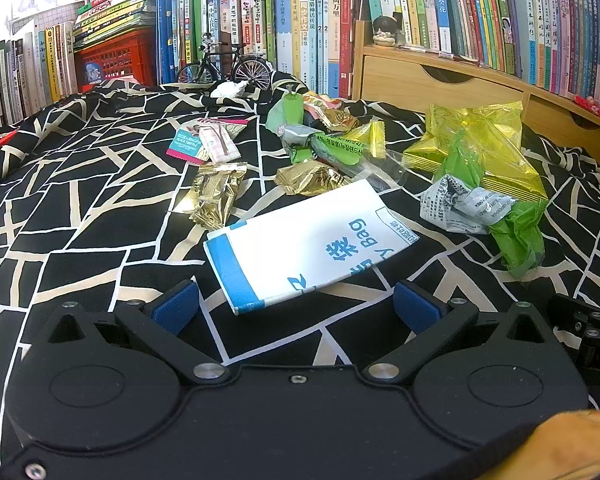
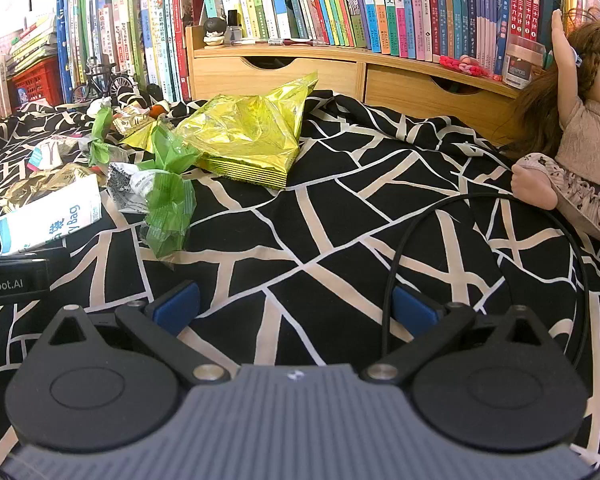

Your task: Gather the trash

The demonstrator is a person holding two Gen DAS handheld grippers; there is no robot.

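A flat white paper bag with blue print [image 1: 308, 240] lies on the black-and-cream patterned cloth [image 1: 80, 208]; its near edge reaches between the blue pads of my left gripper [image 1: 296, 306], which stands open around it. Beyond lie gold wrappers [image 1: 216, 194], a green wrapper pile [image 1: 312, 136], a crumpled green-and-white wrapper [image 1: 484, 208] and a large yellow foil bag [image 1: 480, 148]. My right gripper [image 2: 296, 306] is open over bare cloth, nothing between its fingers. Its view shows the yellow foil bag [image 2: 248, 136], the green wrapper [image 2: 168, 204] and the white bag [image 2: 56, 216] to the left.
Rows of books [image 1: 300, 20] and a wooden drawer shelf [image 1: 440, 80] close off the back. A toy bicycle [image 1: 228, 66] and a red crate [image 1: 116, 56] stand at the rear left. A doll [image 2: 572, 128] sits at the right, with a black cable [image 2: 480, 208] looping near it.
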